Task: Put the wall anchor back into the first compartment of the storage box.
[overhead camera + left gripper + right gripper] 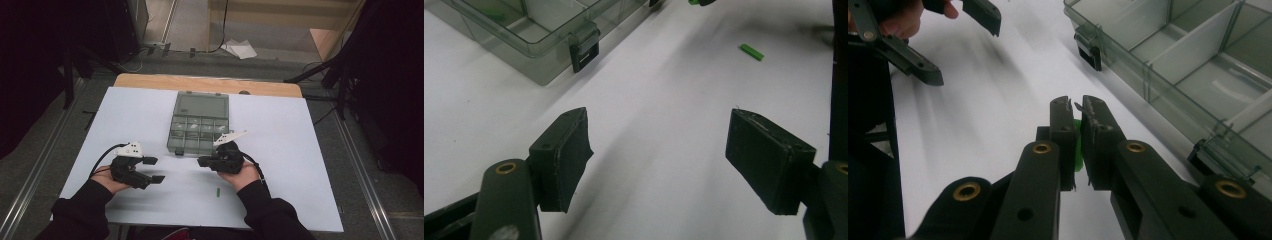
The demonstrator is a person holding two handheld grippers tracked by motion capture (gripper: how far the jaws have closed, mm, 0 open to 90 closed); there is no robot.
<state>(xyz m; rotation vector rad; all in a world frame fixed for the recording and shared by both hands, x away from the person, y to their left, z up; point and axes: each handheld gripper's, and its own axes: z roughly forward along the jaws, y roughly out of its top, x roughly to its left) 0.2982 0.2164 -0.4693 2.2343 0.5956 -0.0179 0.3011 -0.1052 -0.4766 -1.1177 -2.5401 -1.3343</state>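
A green piece (1078, 150) was clamped in the right tongs (1077, 107), just short of the open box (1198, 65). The left tongs (659, 150) were spread, empty. A second piece (218, 192) lay behind the right tongs on the desk (300, 150), apparently not yet sorted.

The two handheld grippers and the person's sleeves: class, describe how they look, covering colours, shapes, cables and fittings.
Both the left gripper and the right gripper are black, each topped by a pale three-cornered plate and trailing a black cable. The jaw arms carry brass-ringed holes and end in flat dark pads. The sleeves are black.
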